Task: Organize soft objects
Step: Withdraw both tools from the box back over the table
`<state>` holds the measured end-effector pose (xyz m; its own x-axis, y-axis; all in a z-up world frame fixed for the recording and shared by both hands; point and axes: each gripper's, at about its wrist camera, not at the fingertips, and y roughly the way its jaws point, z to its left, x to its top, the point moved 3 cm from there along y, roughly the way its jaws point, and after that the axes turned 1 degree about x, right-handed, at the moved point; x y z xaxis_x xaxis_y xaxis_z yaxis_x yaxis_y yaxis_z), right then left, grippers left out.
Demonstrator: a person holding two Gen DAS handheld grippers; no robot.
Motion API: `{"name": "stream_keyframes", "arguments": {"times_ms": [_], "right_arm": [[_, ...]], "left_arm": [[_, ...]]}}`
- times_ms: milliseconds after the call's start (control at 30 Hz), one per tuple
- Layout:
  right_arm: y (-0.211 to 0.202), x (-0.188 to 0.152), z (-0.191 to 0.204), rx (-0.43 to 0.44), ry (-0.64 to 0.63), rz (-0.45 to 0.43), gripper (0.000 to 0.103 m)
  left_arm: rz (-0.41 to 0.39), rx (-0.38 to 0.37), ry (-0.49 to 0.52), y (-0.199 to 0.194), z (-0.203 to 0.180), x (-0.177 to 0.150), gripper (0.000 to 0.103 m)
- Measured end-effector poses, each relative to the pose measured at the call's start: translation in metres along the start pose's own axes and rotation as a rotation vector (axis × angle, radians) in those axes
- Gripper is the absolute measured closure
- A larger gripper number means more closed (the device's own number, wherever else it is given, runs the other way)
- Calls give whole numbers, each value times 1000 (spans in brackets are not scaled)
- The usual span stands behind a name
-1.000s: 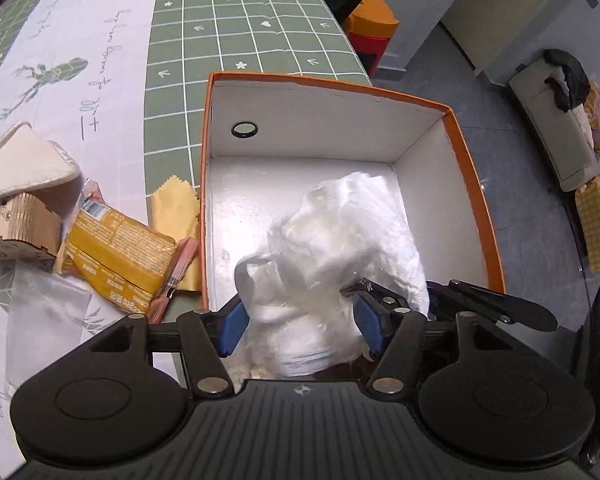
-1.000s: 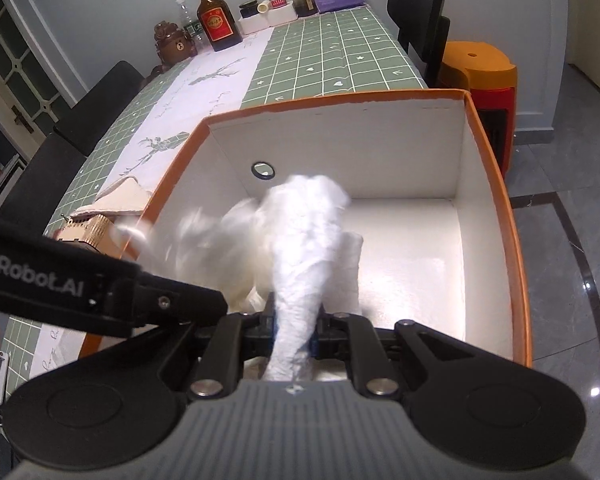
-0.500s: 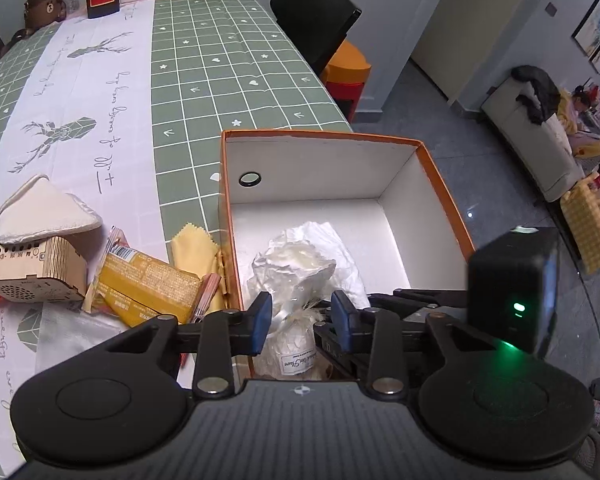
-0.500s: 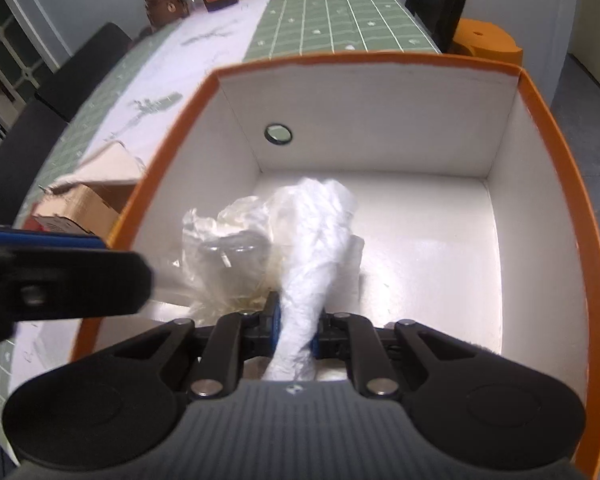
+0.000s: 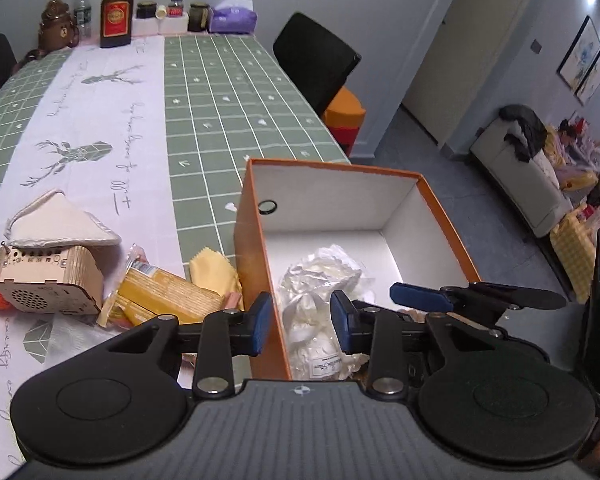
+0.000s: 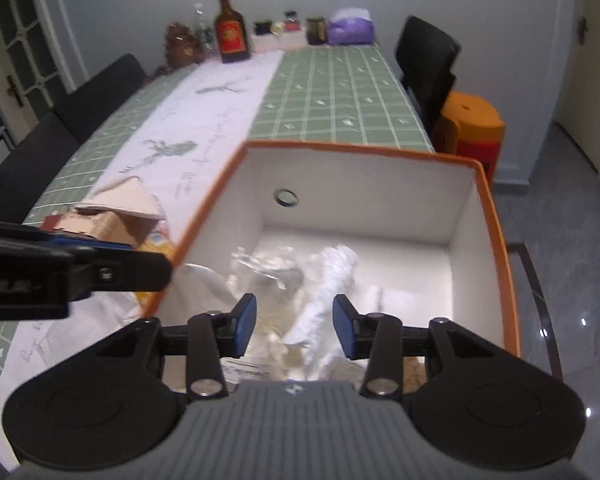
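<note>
An orange box with white inside [image 5: 440,216] [image 6: 496,240] stands at the table's near right edge. A crumpled clear plastic bag with white soft stuff [image 5: 320,280] [image 6: 268,276] and a twisted white cloth [image 6: 332,284] lie on its floor. My left gripper [image 5: 300,322] is open and empty above the box's left wall. My right gripper [image 6: 294,322] is open and empty above the cloth; it shows in the left wrist view [image 5: 420,298]. A yellow cloth [image 5: 214,274] lies left of the box.
Left of the box lie a yellow snack packet [image 5: 168,292], a wooden speaker box [image 5: 48,284] and a beige pouch [image 5: 60,224]. Bottles and jars [image 5: 116,12] stand at the table's far end. A black chair [image 5: 316,68] and orange stool [image 6: 472,132] stand to the right.
My right gripper has opened and let go of the white cloth, which now lies in the box. Both grippers have risen and pulled back from the box.
</note>
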<state>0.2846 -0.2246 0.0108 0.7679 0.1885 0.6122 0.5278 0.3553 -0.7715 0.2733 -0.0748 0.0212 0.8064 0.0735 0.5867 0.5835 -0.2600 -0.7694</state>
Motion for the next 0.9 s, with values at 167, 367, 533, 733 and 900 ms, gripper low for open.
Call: {"name": "stream_keyframes", "arguments": {"times_ms": [167,367,533,733,900], "right_arm": [[30,-4,17,33,-19,69,85],[57,1,14,12,29,92,92],[68,9,13,-13,50,97,92],[76,17,16,-36,51,85,92],[70,20,22,-72,43,61,88]], "left_arm": [[-43,-13,-23,-9,14,-12,63],[-112,34,-9,-23,35,-29,63],[-146,59,28,-28,40,-40,63],[-179,46,43,-35,42,-57,63],[-192,45,30,-40,53,-69,63]]}}
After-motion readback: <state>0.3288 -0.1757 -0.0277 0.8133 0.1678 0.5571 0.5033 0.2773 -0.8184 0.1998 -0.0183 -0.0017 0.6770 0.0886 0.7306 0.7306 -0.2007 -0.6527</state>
